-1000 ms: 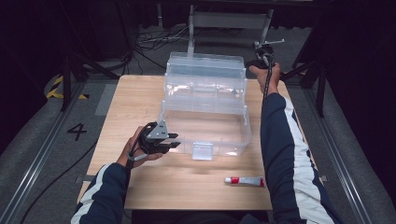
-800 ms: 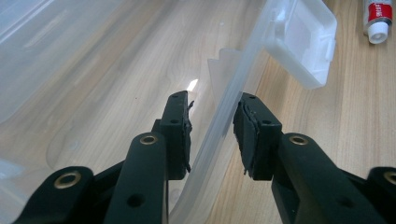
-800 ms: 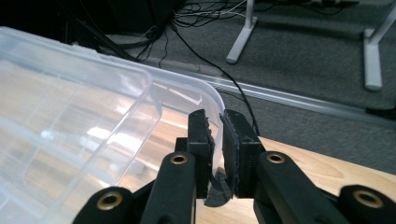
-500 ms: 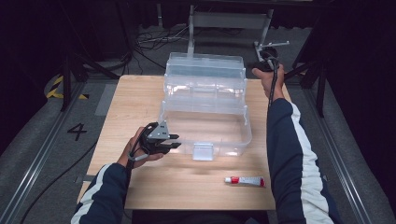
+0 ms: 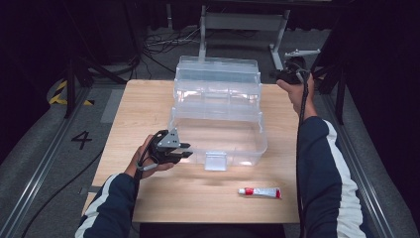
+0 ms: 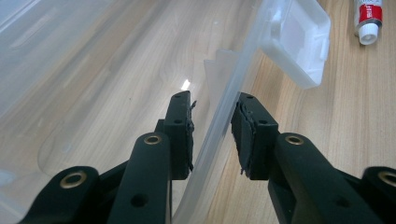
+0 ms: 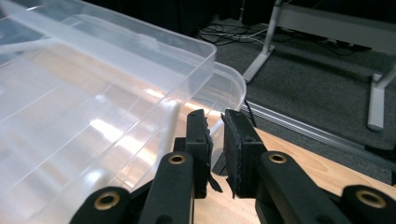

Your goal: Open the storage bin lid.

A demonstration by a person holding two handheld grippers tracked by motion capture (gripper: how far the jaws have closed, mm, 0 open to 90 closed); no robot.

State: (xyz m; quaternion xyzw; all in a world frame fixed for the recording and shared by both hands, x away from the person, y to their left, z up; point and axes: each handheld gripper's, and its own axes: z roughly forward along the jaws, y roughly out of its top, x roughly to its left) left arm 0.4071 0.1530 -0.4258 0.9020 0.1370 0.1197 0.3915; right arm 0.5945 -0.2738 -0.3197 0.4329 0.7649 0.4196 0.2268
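The rectangular light wooden table (image 5: 148,109) occupies the centre of the high view, on a grey floor with dark surroundings.

The large clear plastic storage box (image 5: 218,134) sits at the centre of the table, open, with stepped transparent tiers rising toward the upper part of the frame. Its clear rectangular front latch (image 5: 215,160) hangs at the lower middle of the box. In the left gripper view the latch (image 6: 299,44) appears at the upper right, and the box wall (image 6: 224,126) runs diagonally from the lower centre to the upper right. In the right gripper view the box (image 7: 93,116) spans the left half of the frame.

The left gripper (image 5: 184,150) is at the lower left corner of the box, held by the person's left hand (image 5: 148,158). In the left gripper view its jaws straddle the thin clear rim: one pad stands inside the box, the other outside. A gap shows on each side of the rim, so the jaws stand apart and do not clamp it.

The right gripper (image 5: 275,74) is at the upper right of the high view, beside the far right corner of the box, held by the right hand (image 5: 297,89). In the right gripper view its jaws stand nearly together, a narrow slit between the pads, with nothing held.

The small white tube with red ends (image 5: 259,192) lies flat on the table at the lower right, well apart from the box. Its white cap (image 6: 369,32) shows at the upper right corner of the left gripper view.
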